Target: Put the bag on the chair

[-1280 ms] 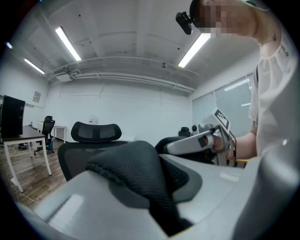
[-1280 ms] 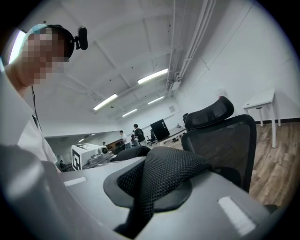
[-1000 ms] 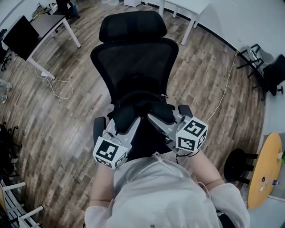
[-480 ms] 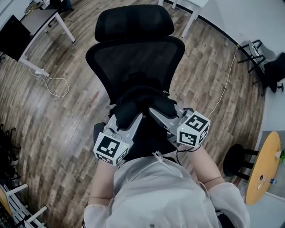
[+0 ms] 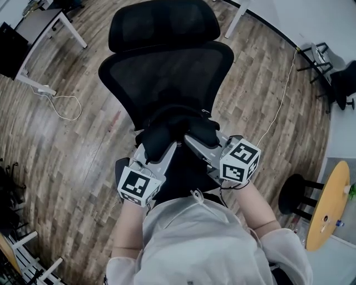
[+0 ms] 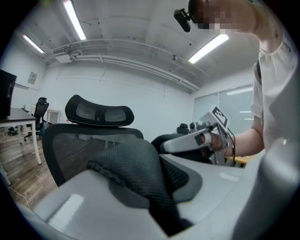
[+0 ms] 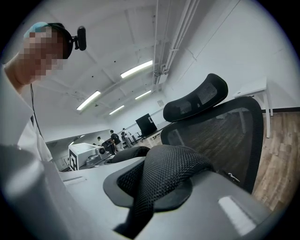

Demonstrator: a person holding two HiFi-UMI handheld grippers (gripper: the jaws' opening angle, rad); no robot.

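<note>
Black bag [image 5: 173, 132], centre frame, just before the chair [image 5: 167, 67] backrest; whether it is resting, can't tell. Soft, limp, probably light. Left gripper [image 5: 164, 149] and right gripper [image 5: 192, 140] jaws are each clamped on a mesh strap [image 6: 140, 178], which look like sound holds.

Floor: grey-brown wood planks [image 5: 72, 139], with a white cable [image 5: 62, 106] looping across them at left.
Wall: white [image 5: 311, 16], at the far right.
Furniture: white-legged desk [image 5: 41, 16] with a dark monitor [image 5: 8, 42] at upper left; round yellow table [image 5: 329, 206] and black stool [image 5: 292, 197] at right.
Light: strip lamps [image 6: 75, 21] on a white ceiling, with pipes [image 6: 126, 60] beside them.
</note>
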